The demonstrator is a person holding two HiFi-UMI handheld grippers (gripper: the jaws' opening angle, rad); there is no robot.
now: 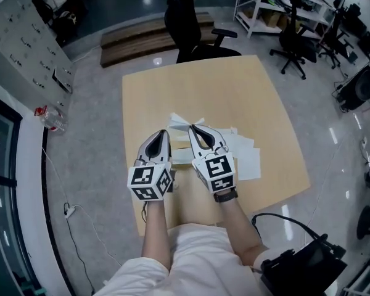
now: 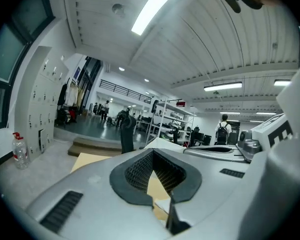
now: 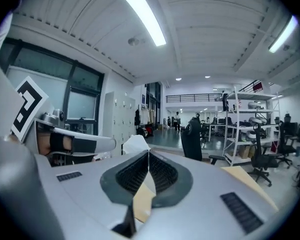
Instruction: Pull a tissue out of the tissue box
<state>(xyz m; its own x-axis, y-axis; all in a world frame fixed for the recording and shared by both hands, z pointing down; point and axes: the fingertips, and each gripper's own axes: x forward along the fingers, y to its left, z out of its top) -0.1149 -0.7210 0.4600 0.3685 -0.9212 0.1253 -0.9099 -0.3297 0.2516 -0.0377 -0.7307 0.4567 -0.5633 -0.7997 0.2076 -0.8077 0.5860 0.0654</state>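
Both grippers are held high over the wooden table (image 1: 234, 91), side by side, pointing away from me. My right gripper (image 1: 192, 127) (image 3: 149, 152) is shut, and a white tissue (image 1: 186, 120) (image 3: 134, 145) fans out from its tip; a white sliver of it runs down between the pads. The tissue (image 2: 161, 143) also shows in the left gripper view, just beyond the jaw tips. My left gripper (image 1: 165, 132) (image 2: 152, 151) is shut with nothing seen between its pads. The tissue box is mostly hidden under the grippers; a pale strip of what seems to be the box (image 1: 181, 158) shows between them.
Several loose white tissues (image 1: 243, 150) lie on the table to the right of the grippers. A black office chair (image 1: 191, 23) stands at the table's far edge. A water bottle (image 1: 49, 119) lies on the floor at left, a black case (image 1: 302, 264) at lower right.
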